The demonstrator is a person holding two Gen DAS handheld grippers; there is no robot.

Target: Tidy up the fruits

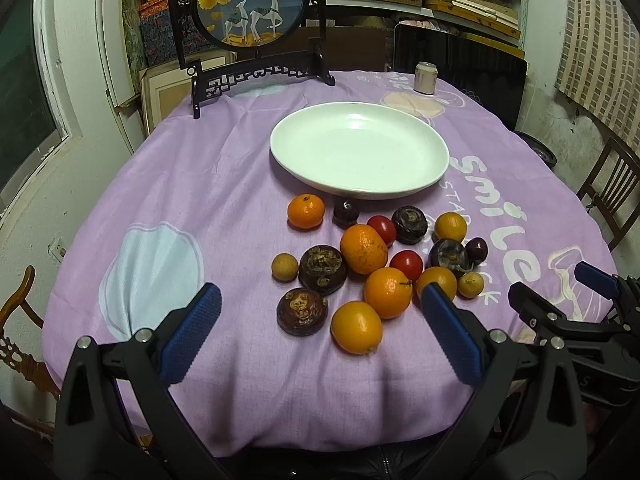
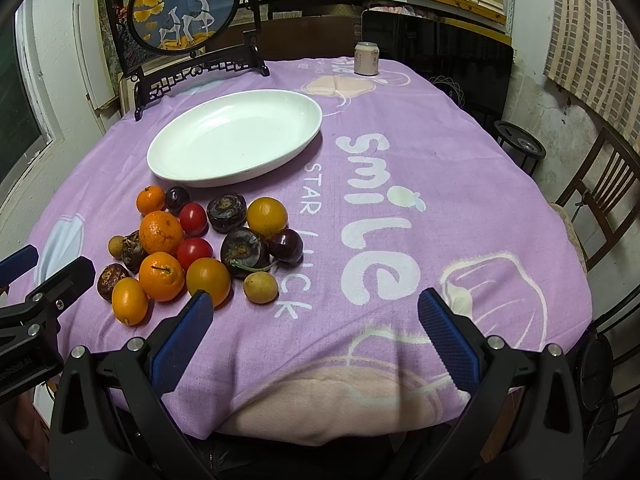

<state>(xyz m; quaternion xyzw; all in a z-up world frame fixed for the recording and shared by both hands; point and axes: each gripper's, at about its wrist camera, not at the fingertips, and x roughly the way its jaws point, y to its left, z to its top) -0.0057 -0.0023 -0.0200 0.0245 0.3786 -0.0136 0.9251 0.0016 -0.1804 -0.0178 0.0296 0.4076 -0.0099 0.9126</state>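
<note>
Hiding one orange [image 1: 437, 282]: left tool [image 1: 322, 334].

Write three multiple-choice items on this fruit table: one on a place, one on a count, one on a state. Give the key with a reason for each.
1. Where does the drink can stand?
A. on the white plate
B. at the far edge of the table, beyond the plate
C. among the fruit

2. How many red cherry tomatoes lie in the fruit pile?
A. two
B. four
C. none

3. What is the state of the white plate?
A. heaped with oranges
B. upside down
C. empty

Key: 1 B, the can sits on the purple tablecloth far behind the plate. 2 A, one tomato and another show, no more. 3 C, nothing lies in it; all fruit rests on the cloth in front, and both the left gripper and right gripper have open jaws holding nothing.
</note>
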